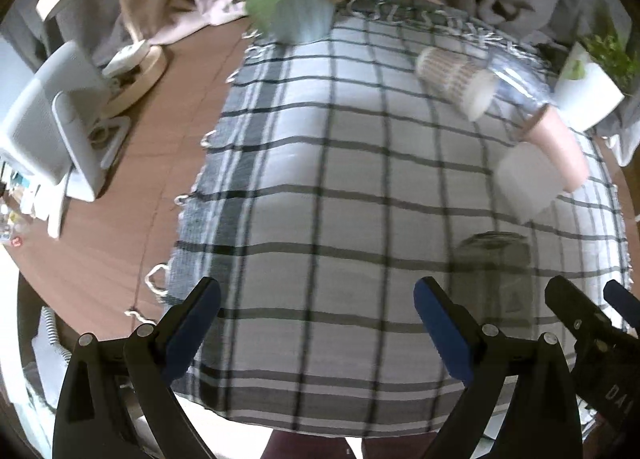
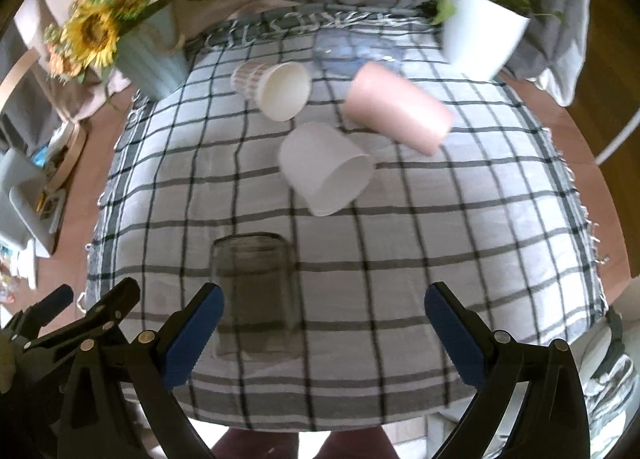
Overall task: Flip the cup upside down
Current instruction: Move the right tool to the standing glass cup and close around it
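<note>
Several cups sit on a checked cloth. A clear glass cup stands nearest, between my grippers; it also shows in the left wrist view. A white cup lies on its side behind it. A pink cup lies tilted further back. A patterned paper cup lies on its side, mouth toward me. A clear plastic cup lies at the far edge. My right gripper is open and empty, just right of the glass. My left gripper is open and empty, left of the glass.
A vase of sunflowers stands at the far left corner of the cloth. A white pot with a green plant stands at the far right corner. A white appliance and a wooden stand sit on the brown table left of the cloth.
</note>
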### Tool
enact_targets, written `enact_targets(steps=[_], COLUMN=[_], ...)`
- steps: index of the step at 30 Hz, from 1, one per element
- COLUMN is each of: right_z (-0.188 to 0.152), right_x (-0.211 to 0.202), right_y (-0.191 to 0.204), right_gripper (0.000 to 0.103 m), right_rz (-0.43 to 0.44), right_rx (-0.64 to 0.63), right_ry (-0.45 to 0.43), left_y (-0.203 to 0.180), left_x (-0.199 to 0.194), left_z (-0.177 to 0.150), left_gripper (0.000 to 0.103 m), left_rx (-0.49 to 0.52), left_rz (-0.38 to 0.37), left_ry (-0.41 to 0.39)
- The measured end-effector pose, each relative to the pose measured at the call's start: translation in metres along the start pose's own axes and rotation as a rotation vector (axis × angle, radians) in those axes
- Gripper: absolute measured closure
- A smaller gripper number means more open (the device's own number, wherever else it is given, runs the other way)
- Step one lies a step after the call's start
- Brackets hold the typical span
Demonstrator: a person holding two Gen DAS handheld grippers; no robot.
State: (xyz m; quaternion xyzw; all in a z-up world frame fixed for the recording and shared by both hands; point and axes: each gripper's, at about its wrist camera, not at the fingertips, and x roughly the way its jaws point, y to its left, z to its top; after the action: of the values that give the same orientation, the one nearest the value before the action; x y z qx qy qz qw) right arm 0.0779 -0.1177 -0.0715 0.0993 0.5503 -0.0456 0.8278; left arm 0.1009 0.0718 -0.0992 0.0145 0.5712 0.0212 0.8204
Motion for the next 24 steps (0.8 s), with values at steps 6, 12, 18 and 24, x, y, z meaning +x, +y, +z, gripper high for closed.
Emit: enact_targets(steps=[6, 12, 18, 24], right_z=[0.006, 0.016, 0.022, 0.024], right_x=[0.024, 0.050, 0.065, 0.081], right_y=[0.023, 0.037, 0.043, 0.049], right_gripper=[0.002, 0.002, 0.007, 0.021], right_rz=[0.010, 0.008, -0.013, 0.008], right_rx=[-0.037, -0.068, -0.090, -0.095], right_ry=[0.050, 0.114, 0.156, 0.207], left_y=[0.021, 0.026, 0.025, 0.030], left_x=[0.019, 0.038, 0.048, 0.052], left_z=[-0.001, 0.002, 0.008, 0.014], left_gripper=[0.004, 0.004, 0.004, 0.004], left_rx=[-0.015, -0.020, -0.005, -0.007], left_rz=[0.030, 0.018, 0.019, 0.015], left_ry=[0.029, 0.062, 0.069, 0.077])
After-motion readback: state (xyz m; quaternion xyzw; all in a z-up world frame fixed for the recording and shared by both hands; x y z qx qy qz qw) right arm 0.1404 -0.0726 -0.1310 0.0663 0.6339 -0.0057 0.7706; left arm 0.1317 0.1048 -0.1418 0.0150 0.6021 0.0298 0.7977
